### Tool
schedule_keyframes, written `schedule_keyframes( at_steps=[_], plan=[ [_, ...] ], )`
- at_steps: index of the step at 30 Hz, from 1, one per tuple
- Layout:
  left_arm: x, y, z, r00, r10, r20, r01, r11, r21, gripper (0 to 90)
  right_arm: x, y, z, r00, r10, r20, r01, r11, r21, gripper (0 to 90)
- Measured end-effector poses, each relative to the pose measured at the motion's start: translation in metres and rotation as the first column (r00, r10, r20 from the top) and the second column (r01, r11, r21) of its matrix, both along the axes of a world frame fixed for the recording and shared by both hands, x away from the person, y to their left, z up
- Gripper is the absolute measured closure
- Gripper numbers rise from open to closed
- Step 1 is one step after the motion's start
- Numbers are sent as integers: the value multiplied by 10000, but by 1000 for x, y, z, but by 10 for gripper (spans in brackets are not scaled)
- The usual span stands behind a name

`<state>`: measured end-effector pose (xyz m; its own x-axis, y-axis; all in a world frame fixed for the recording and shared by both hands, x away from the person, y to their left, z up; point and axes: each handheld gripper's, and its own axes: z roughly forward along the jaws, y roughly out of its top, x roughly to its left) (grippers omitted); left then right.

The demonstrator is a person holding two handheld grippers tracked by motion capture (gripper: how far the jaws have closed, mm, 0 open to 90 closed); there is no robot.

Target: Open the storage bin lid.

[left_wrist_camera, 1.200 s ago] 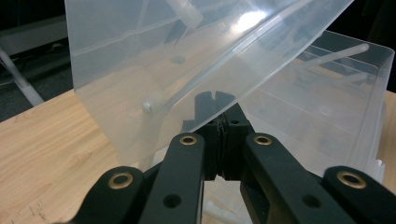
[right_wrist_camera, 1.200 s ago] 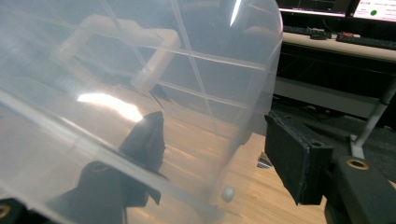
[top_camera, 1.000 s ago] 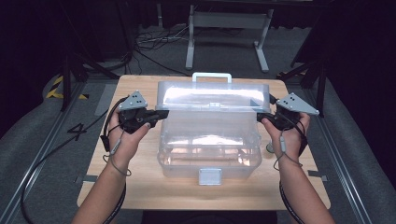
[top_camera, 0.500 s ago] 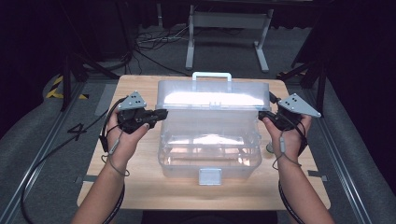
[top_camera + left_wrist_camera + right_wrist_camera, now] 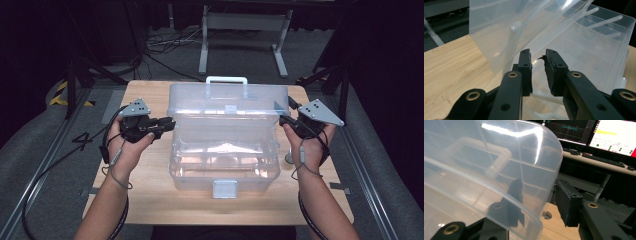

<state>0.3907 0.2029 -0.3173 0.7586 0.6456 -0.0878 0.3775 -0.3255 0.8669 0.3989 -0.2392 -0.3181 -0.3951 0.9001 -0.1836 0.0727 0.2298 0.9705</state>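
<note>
- High view: clear plastic storage box (image 5: 224,160) sits mid-frame, its lid (image 5: 227,107) half raised.
- Right gripper (image 5: 537,202) straddles the lid's corner, jaws apart.
- Left gripper (image 5: 538,72) is nearly closed, pinching nothing.
- Lift both sides evenly to avoid twisting the hinge.

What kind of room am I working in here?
Probably a lab or recording studio, not a home: a small wooden table stands among dark curtains, floor cables run behind it, and lit computer monitors with a keyboard sit on a desk nearby.

high view looks down; both gripper views closely share the box (image 5: 225,145).
</note>
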Motion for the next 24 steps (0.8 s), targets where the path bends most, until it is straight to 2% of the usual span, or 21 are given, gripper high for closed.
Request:
schedule_keyframes(
  at_steps=[12, 23, 24],
  plan=[
    [-9, 17, -6, 9982, 533, -288, -532, 9986, 33, 748, 3, -4, 9, 9999, -61, 101, 64, 9997, -226, 705],
    [-15, 29, -9, 9948, 938, -394, -938, 9956, 23, 750, 10, -7, 10, 10000, -5, 82, 6, 9999, -107, 735],
    [-15, 30, -9, 9947, 953, -378, -952, 9954, 58, 750, 11, -7, 11, 10000, -32, 63, 33, 9997, -223, 742]
  ],
)
